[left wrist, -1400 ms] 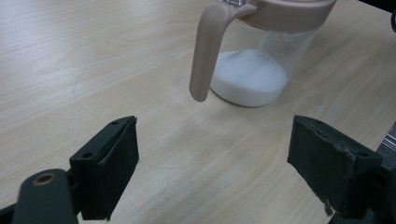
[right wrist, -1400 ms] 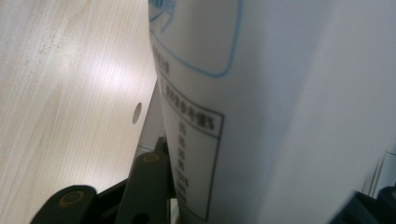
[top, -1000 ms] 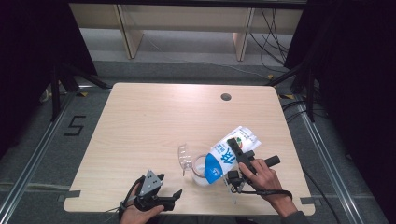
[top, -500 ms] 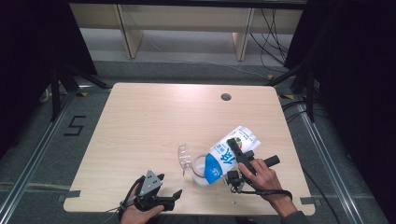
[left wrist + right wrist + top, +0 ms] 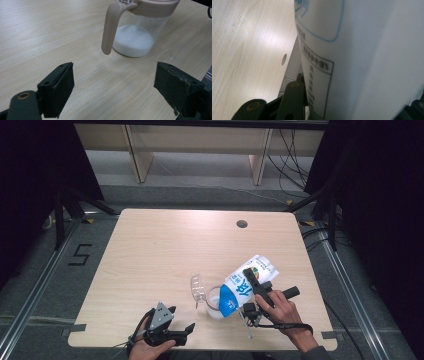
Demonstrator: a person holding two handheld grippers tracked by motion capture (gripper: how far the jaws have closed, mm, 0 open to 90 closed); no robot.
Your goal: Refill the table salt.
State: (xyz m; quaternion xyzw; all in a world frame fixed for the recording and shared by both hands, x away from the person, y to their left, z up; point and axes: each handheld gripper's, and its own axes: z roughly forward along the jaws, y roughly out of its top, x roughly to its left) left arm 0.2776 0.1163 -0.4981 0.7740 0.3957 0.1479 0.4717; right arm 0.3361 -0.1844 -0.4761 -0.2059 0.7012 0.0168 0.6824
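On the table (image 5: 150,250), your right gripper (image 5: 254,290) clamps the tilted milk carton (image 5: 245,282), top end over the jug (image 5: 140,32) holding white liquid. Your left gripper (image 5: 167,332) rests wide, empty, near the jug.

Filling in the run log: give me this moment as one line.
right tongs: shut on milk carton, tilted over pitcher | pitcher: white liquid inside, lid open | left tongs: open, idle near table edge

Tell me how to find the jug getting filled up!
Look at the near right part of the wooden table. Under the tipped blue-and-white carton stands a clear jug. It alone has a pink handle and white stuff inside.
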